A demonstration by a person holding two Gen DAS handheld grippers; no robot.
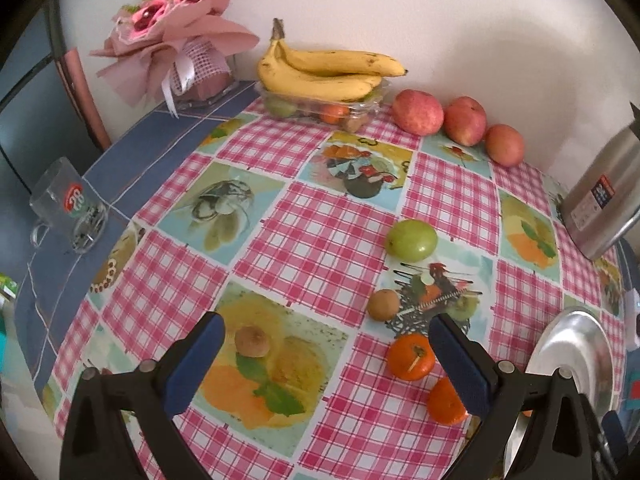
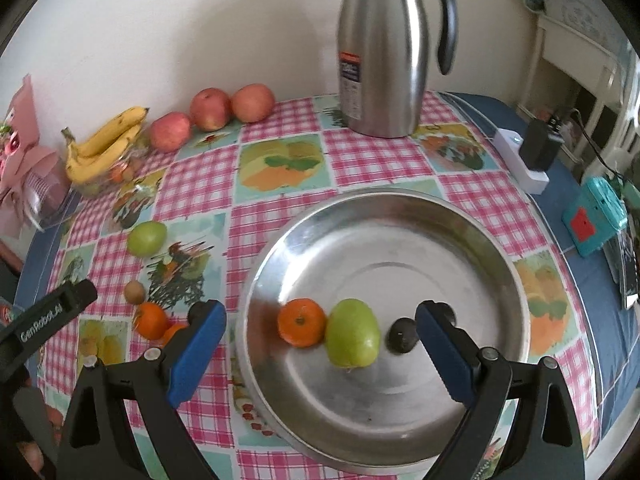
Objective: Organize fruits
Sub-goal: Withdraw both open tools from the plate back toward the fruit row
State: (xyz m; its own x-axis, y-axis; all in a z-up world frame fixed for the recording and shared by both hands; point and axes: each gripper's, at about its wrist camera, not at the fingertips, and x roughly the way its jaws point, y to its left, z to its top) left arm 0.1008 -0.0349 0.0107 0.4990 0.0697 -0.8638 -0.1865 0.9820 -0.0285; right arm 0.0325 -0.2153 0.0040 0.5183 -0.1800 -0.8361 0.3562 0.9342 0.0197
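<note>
The right gripper [image 2: 320, 332] hung over the steel dish [image 2: 500, 240], jaws released and empty, above a tangerine [image 2: 302, 322], a green fruit [image 2: 352, 338] and a dark fruit [image 2: 402, 336]. The left gripper [image 1: 326, 346], jaws also spread, faced a small brown fruit [image 1: 252, 342] on the counter [image 1: 320, 216]. A sound next grasp would probably centre on it and close gently.

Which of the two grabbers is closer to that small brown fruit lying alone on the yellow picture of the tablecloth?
Left. The left gripper hovers with open jaws right over the small round brown fruit, which sits beside its left finger. The right gripper is over the large round steel tray, farther away.
</note>
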